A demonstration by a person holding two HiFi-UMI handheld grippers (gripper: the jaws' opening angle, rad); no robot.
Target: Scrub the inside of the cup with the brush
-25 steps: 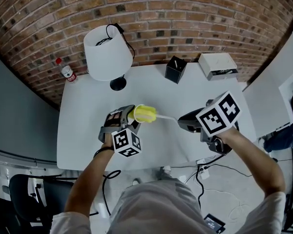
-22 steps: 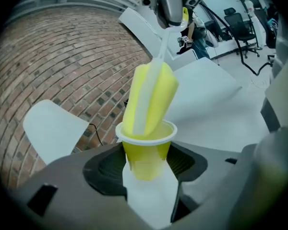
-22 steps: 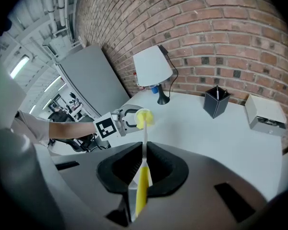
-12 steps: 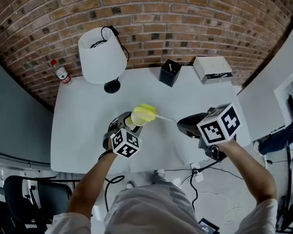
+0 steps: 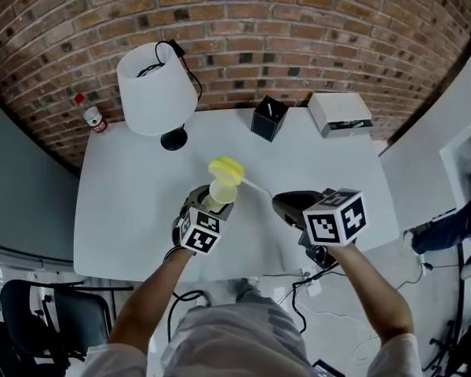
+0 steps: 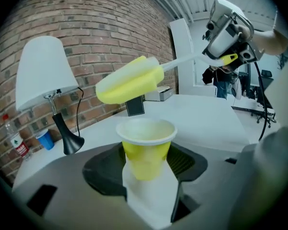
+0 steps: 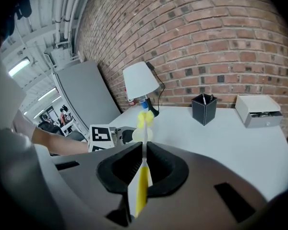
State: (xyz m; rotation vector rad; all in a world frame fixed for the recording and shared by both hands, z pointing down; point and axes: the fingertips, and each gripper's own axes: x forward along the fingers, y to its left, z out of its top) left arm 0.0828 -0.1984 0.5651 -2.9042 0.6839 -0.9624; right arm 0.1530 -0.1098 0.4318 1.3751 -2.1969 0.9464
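Observation:
A yellow paper cup point(image 6: 146, 145) with a white rim stands upright between the jaws of my left gripper point(image 6: 148, 169), which is shut on it; it also shows as the cup point(image 5: 219, 192) in the head view. My right gripper point(image 7: 143, 169) is shut on the white and yellow handle of the brush point(image 7: 143, 176). The brush's yellow sponge head point(image 6: 129, 80) hovers just above the cup's open mouth, outside it, and shows as the head point(image 5: 225, 168) from above. The left gripper point(image 5: 206, 210) and right gripper point(image 5: 286, 207) face each other over the white table point(image 5: 125, 203).
A white lamp point(image 5: 153, 89) on a black base stands at the table's back left. A black pen holder point(image 5: 267, 118) and a white box point(image 5: 341, 115) sit at the back. A water bottle point(image 5: 89, 115) stands by the far left corner, a brick wall behind.
The brush head has come out of the cup and risen above its mouth. The cup has turned from lying sideways to upright. Both grippers have shifted slightly left.

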